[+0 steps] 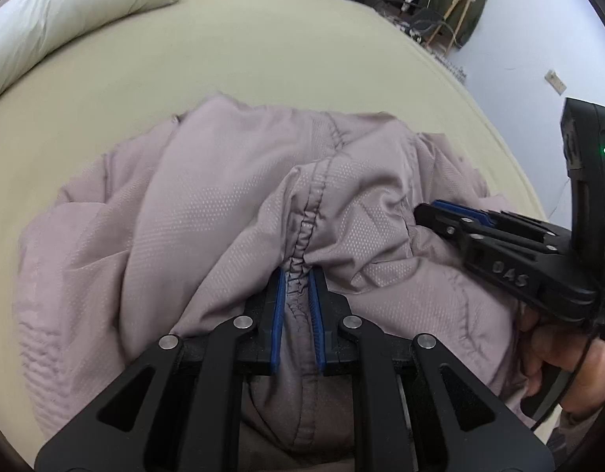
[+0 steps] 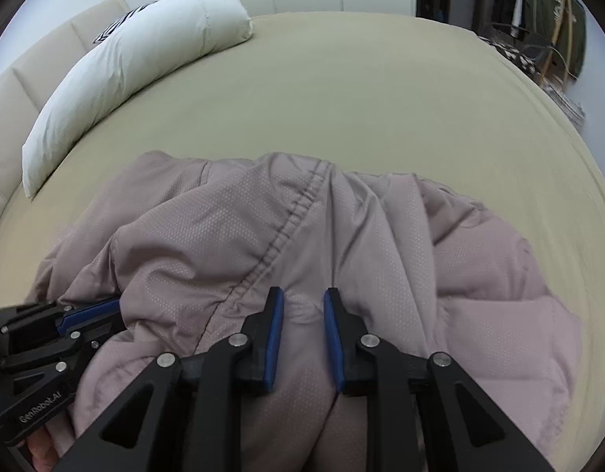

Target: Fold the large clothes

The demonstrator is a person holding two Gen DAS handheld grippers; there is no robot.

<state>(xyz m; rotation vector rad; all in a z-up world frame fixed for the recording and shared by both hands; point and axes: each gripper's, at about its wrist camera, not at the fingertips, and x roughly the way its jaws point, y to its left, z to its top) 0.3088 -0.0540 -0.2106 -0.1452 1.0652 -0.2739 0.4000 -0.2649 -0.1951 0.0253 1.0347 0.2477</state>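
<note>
Olive-sheeted bed [image 2: 342, 90] carries my mauve quilted jacket [image 1: 208, 228], bunched near me. Left gripper [image 1: 297, 275] clamps its seam; right gripper [image 2: 303, 299] pinches fabric. Next, I'd spread it flat.

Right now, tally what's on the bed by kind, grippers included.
Jacket, mauve, crumpled: 1
Pillow, white: 1
Grippers: 2, the left gripper and right gripper, both clamping jacket fabric
Total: 4
</note>
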